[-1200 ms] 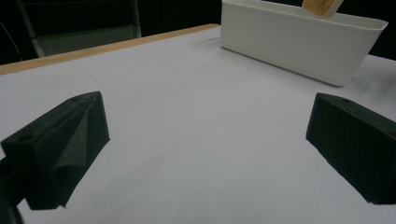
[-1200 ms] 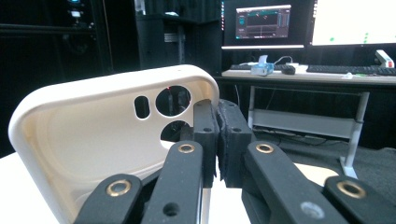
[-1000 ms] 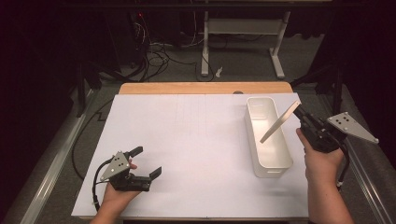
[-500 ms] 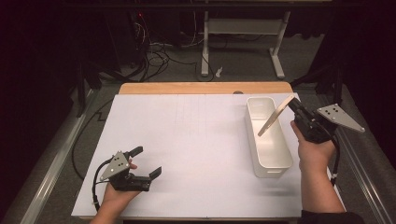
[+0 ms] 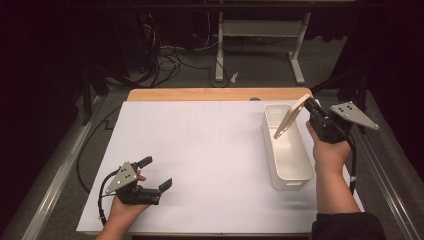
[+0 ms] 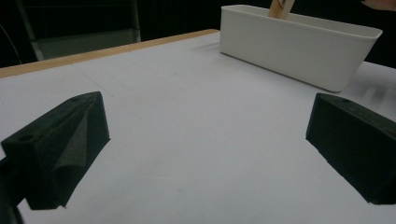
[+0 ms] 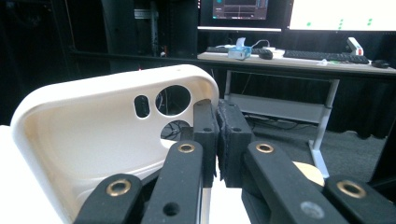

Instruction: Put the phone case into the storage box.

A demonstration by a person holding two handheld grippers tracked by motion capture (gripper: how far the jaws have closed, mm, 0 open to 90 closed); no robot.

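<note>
The right hand-held gripper (image 5: 311,107) has its jaws closed on the edge of a cream phone case (image 5: 290,117), holding it tilted above the far end of a white bin (image 5: 295,172) on the table (image 5: 200,145). The case looks rigid, with rounded corners and camera cutouts. It seems about to be dropped in; release remains. The left hand-held gripper (image 5: 157,175) rests wide open and empty near the table's front edge.
</note>
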